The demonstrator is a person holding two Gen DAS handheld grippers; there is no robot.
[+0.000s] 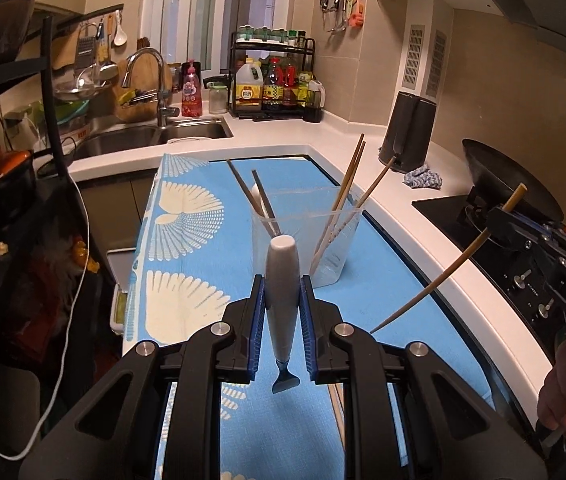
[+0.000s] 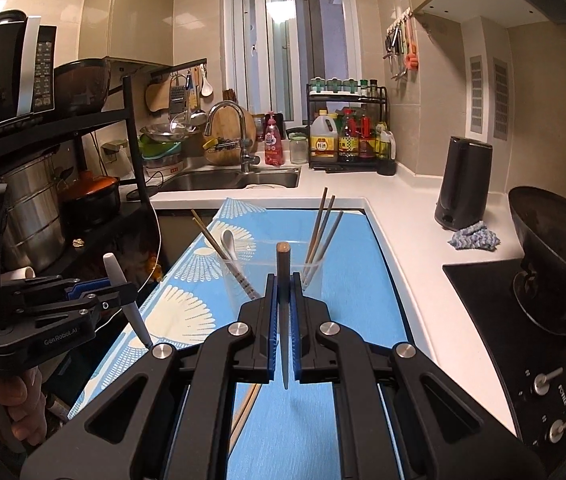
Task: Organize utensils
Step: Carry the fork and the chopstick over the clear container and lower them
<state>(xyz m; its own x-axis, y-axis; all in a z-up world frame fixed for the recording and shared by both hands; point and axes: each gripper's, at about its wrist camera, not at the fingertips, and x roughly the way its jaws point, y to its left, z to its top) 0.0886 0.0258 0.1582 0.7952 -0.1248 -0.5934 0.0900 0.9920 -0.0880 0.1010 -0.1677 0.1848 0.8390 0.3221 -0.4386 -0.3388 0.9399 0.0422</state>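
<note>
My left gripper (image 1: 281, 284) is shut on a white-handled utensil (image 1: 281, 280), held upright with its small dark end pointing down. Just beyond it a clear two-part container (image 1: 307, 240) stands on the blue patterned cloth (image 1: 187, 240). One part holds dark chopsticks and a white spoon (image 2: 230, 242), the other bamboo chopsticks (image 1: 347, 188). My right gripper (image 2: 283, 280) is shut on a single chopstick (image 2: 283, 264), tip down, just short of the container (image 2: 271, 276). In each wrist view the other gripper shows at the side: right gripper (image 1: 503, 220), left gripper (image 2: 115, 292).
One more chopstick (image 2: 247, 408) lies on the cloth under my right gripper. White counter wraps around, with sink (image 2: 239, 180), condiment rack (image 2: 347, 132), black kettle (image 2: 463, 184), blue rag (image 2: 475, 236), and a wok (image 2: 555, 232) on the stove. A pot shelf (image 2: 83, 192) stands left.
</note>
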